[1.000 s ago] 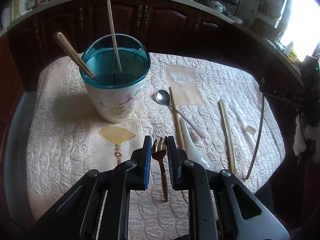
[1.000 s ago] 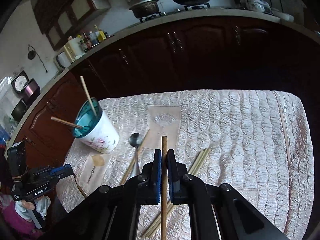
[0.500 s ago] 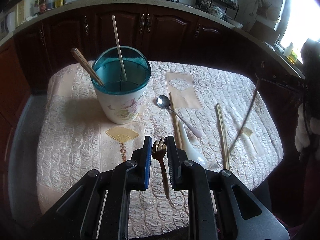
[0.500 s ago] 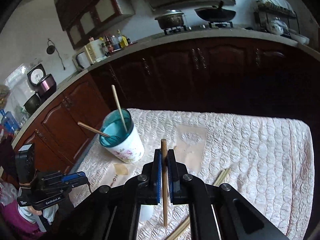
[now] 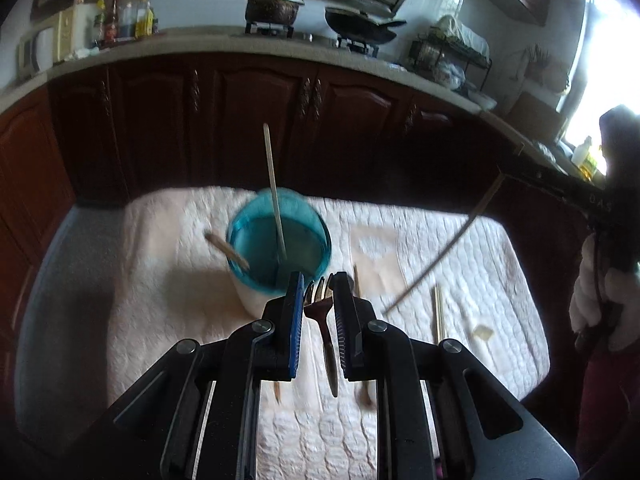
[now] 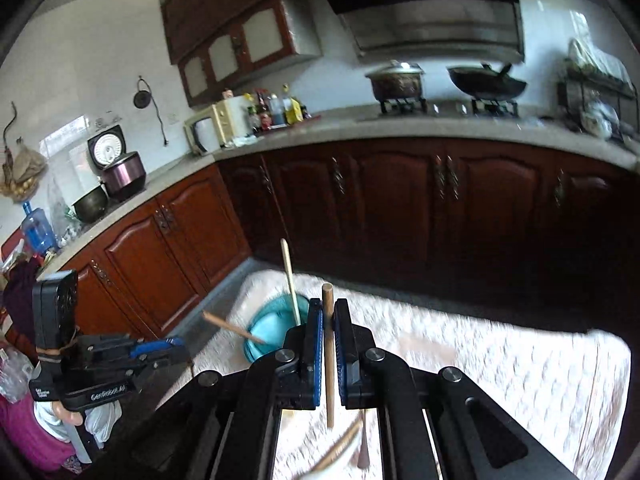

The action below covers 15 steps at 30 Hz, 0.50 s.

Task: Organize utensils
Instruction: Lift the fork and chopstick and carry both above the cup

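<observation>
A floral cup with a teal rim [image 5: 280, 240] stands on the quilted table and holds two chopsticks [image 5: 274, 188]. My left gripper [image 5: 317, 284] is shut on a bronze fork [image 5: 325, 332], held above the table just in front of the cup. My right gripper [image 6: 328, 312] is shut on a wooden chopstick [image 6: 329, 356], held upright above the table with the cup [image 6: 272, 328] ahead to the left. That chopstick also shows in the left wrist view [image 5: 444, 252], slanting down from the right gripper's body [image 5: 576, 192].
A pair of chopsticks [image 5: 439, 312] lies on the quilted cloth [image 5: 480, 248] to the right. Another chopstick [image 6: 338, 448] and a spoon lie below my right gripper. Dark cabinets [image 5: 256, 120] and a counter with a stove stand behind the table.
Both grippers have risen and tilted up, so more of the kitchen shows. The fork and the held chopstick rose with them. The right gripper has moved nearer the cup.
</observation>
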Tool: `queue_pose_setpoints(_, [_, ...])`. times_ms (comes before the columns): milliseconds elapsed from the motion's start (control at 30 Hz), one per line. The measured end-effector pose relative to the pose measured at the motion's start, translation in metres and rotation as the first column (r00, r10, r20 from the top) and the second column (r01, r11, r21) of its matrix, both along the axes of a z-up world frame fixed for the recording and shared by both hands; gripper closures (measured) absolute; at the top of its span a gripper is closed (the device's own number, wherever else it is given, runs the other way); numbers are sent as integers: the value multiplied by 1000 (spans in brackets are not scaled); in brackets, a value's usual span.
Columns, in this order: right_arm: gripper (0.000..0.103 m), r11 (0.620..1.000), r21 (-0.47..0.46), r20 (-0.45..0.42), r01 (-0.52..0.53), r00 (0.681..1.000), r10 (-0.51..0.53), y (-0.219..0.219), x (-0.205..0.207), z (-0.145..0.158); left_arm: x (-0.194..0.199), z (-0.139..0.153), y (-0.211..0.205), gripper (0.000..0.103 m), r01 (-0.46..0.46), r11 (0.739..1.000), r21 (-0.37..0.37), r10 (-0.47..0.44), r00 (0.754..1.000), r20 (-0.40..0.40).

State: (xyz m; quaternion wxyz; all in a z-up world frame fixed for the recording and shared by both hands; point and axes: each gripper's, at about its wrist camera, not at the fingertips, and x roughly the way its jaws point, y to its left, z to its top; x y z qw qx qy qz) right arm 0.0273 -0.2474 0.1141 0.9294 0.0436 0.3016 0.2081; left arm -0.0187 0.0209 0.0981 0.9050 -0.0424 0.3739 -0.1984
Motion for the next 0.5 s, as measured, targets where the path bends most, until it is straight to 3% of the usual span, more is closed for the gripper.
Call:
queue_pose_setpoints(233, [98,999,-2,70,-38,997,38,26,26,33,50,31,2,89,-103,995,15,101,990,101])
queue_pose_setpoints(500, [98,998,-19,75,-54,996,55,56,65,30,103,13,-3,89,-212,975,63,203,971,123])
